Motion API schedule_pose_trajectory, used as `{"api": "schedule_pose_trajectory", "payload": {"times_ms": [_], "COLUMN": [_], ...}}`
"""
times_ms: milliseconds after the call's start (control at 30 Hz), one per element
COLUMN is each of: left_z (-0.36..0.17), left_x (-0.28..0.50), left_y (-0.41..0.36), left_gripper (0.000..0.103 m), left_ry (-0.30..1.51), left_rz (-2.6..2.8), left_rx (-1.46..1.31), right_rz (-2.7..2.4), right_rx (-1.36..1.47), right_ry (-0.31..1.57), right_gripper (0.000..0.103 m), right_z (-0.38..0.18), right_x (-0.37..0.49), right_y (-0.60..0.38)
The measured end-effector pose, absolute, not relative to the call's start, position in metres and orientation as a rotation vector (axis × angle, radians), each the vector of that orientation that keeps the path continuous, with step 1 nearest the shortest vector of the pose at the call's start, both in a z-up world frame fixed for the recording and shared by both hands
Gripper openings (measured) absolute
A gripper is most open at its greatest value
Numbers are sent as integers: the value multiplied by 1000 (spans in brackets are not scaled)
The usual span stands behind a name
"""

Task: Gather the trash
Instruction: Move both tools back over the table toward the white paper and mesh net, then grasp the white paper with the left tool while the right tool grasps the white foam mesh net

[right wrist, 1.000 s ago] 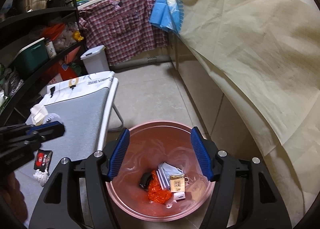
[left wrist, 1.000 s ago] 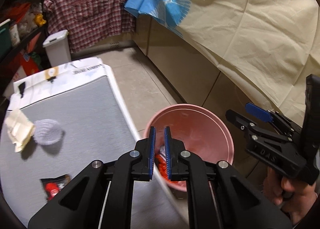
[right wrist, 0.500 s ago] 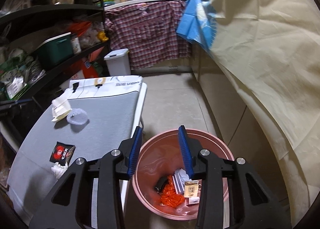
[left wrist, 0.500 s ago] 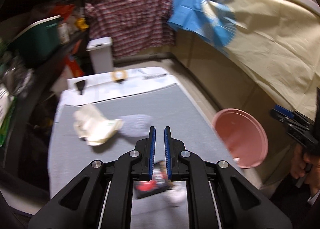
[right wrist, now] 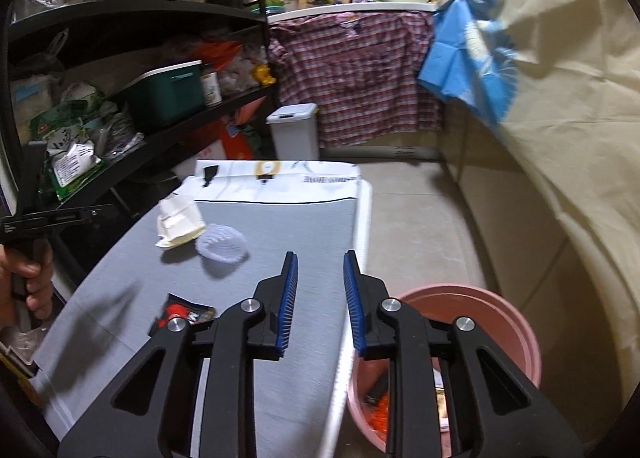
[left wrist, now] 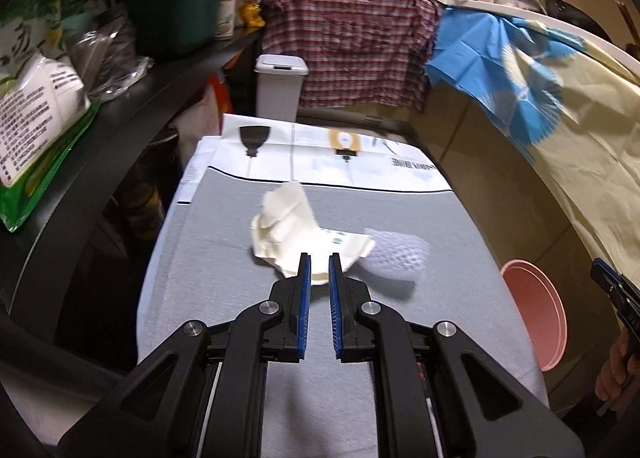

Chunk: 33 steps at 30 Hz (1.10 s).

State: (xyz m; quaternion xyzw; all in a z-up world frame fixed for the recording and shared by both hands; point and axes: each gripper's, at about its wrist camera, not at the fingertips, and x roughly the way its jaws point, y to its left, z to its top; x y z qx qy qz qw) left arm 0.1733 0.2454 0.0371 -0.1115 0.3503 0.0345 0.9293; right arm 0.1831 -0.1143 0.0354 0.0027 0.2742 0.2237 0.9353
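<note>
A crumpled cream paper wrapper [left wrist: 296,234] [right wrist: 178,223] lies on the grey-covered table [left wrist: 224,258] [right wrist: 304,217]. Beside it rests a white foam net [left wrist: 396,254] [right wrist: 222,244]. A black and red packet [right wrist: 180,314] lies nearer. My left gripper [left wrist: 319,258] hovers just short of the wrapper, jaws nearly together, nothing between them. My right gripper [right wrist: 320,256] is over the table's right edge, its jaws closing on nothing. The pink bin [right wrist: 480,322] [left wrist: 536,318] stands on the floor to the right, with orange trash [right wrist: 380,410] inside.
Black shelves [right wrist: 132,17] crowded with bags and a green box [right wrist: 168,93] run along the left. A small white lidded bin [right wrist: 294,129] stands beyond the table. A cream sheet [right wrist: 560,105] drapes the right side; tiled floor [right wrist: 412,225] lies between.
The left gripper swung from over the pink bin across the table to the cream wrapper. The right gripper's jaws narrowed and it drew back from above the bin toward the table edge.
</note>
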Motion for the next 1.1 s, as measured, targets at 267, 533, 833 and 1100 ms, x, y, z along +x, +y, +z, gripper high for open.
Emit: {"api": "schedule_pose_trajectory", "payload": {"times_ms": [267, 533, 833, 1100], "left_z": [23, 0, -19, -32], "left_x": [180, 195, 214, 233], "left_y": [269, 278, 285, 295], "left_gripper": [9, 9, 10, 47], "left_ry": [721, 751, 758, 748], "left_rz": [85, 82, 63, 72], "left_rx": [-240, -234, -245, -282], "right_rz": [545, 610, 673, 703], "right_rx": [41, 48, 57, 74], "right_ry": [596, 625, 691, 773], "right_gripper": [21, 21, 37, 59], "right_z": [20, 5, -17, -38], "right_x": [212, 237, 270, 300], "right_y": [-64, -22, 21, 44]}}
